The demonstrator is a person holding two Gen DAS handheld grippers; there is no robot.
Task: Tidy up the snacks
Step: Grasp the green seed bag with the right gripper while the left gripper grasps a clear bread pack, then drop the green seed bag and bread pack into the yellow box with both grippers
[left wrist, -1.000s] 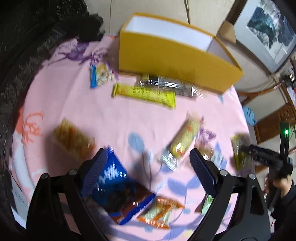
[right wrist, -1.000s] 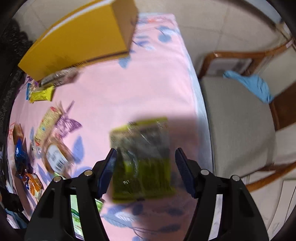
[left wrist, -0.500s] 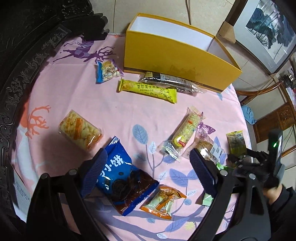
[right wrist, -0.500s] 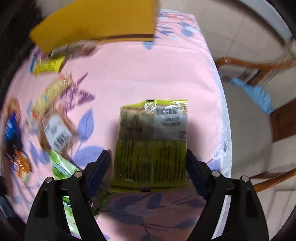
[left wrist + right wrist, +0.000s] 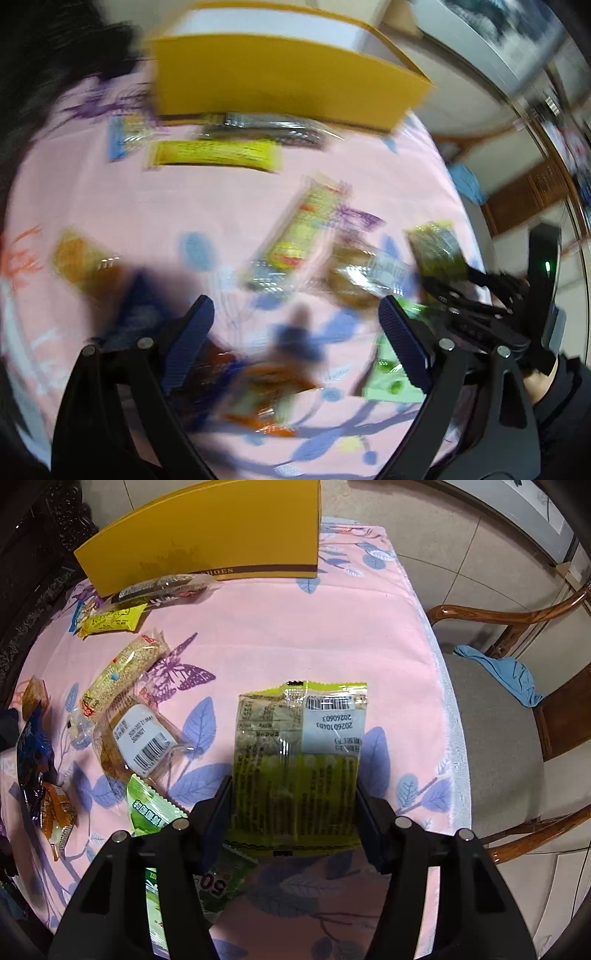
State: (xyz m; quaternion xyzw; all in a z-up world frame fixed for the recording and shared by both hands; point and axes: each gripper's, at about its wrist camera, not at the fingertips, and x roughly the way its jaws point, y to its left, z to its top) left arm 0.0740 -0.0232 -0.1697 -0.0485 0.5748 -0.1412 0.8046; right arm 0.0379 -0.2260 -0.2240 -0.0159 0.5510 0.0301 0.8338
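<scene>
A green snack packet (image 5: 295,760) lies back side up on the pink tablecloth (image 5: 295,627) near its right edge. My right gripper (image 5: 291,794) straddles it, its jaws closing, with the pads meeting the packet's two long edges. In the blurred left wrist view the same packet (image 5: 436,251) shows at the tip of the right gripper (image 5: 447,284). My left gripper (image 5: 295,306) hangs open over the cloth with nothing between its fingers. The open yellow box (image 5: 280,74) stands at the far side, also the yellow box (image 5: 207,542).
Several wrapped snacks lie around: a yellow bar (image 5: 110,620), a clear-wrapped dark bar (image 5: 162,587), a grain bar (image 5: 122,672), a barcode packet (image 5: 144,742), a light-green packet (image 5: 151,812), a blue packet (image 5: 31,753). A wooden chair (image 5: 498,738) with a blue cloth stands right.
The right gripper's fingers have come down around the green packet and narrowed onto its sides. The left gripper has swung across the table, still open, and its view is blurred.
</scene>
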